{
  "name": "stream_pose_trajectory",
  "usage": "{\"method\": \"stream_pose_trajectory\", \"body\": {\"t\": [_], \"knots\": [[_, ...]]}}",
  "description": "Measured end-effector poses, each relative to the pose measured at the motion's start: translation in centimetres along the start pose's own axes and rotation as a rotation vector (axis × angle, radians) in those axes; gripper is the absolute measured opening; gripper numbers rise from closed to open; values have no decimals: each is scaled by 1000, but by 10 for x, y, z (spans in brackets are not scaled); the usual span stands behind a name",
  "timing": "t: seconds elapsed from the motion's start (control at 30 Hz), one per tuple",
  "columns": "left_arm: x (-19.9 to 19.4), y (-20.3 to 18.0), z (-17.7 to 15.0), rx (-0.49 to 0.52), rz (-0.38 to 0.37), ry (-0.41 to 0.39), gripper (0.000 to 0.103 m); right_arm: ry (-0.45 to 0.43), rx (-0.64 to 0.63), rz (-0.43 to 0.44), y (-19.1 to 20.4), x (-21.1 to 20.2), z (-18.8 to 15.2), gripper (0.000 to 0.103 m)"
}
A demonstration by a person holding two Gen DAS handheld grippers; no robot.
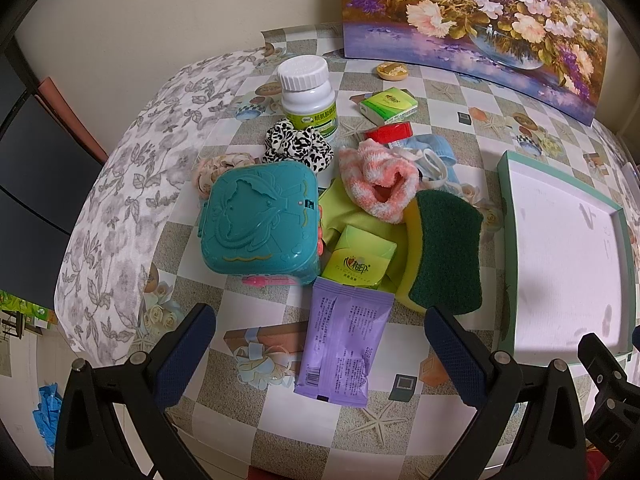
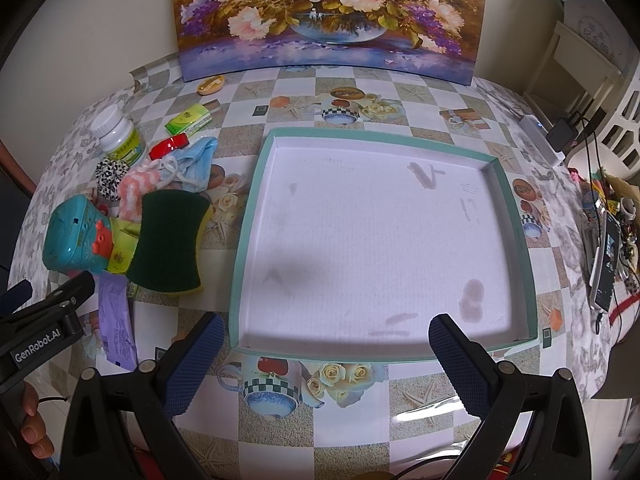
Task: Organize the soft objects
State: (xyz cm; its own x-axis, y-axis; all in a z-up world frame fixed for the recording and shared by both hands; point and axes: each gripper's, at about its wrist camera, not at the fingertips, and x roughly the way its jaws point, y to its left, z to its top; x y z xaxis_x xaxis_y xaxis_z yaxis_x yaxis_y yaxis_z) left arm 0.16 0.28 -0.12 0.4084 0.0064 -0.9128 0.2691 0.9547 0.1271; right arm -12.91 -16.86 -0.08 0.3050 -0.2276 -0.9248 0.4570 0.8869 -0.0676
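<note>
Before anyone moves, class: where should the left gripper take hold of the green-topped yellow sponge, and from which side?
Grip the green-topped yellow sponge across its narrowed waist, probably coming from above. It lies propped on the clutter with its near end over the table edge of the pile, and both long sides are free. The open left gripper looks wide enough.

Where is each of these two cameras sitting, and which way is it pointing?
Left wrist: sits on the left hand-held gripper, looking over its open fingers at the pile around the sponge; the right gripper's edge shows.
Right wrist: sits on the right hand-held gripper, open, facing the empty tray; a person's fingers show.
Shared: sponge, tray, flower painting.
</note>
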Motion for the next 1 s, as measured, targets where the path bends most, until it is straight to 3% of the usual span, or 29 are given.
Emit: {"method": "stream_pose_trajectory", "body": {"t": [0.73,1.0], "knots": [[3,1,-2,-3,-4,12,103,6,-4,0,3,3,-1,103],[40,8,-12,-61,-43,156,103,84,-51,57,28,25,-1,103]]}}
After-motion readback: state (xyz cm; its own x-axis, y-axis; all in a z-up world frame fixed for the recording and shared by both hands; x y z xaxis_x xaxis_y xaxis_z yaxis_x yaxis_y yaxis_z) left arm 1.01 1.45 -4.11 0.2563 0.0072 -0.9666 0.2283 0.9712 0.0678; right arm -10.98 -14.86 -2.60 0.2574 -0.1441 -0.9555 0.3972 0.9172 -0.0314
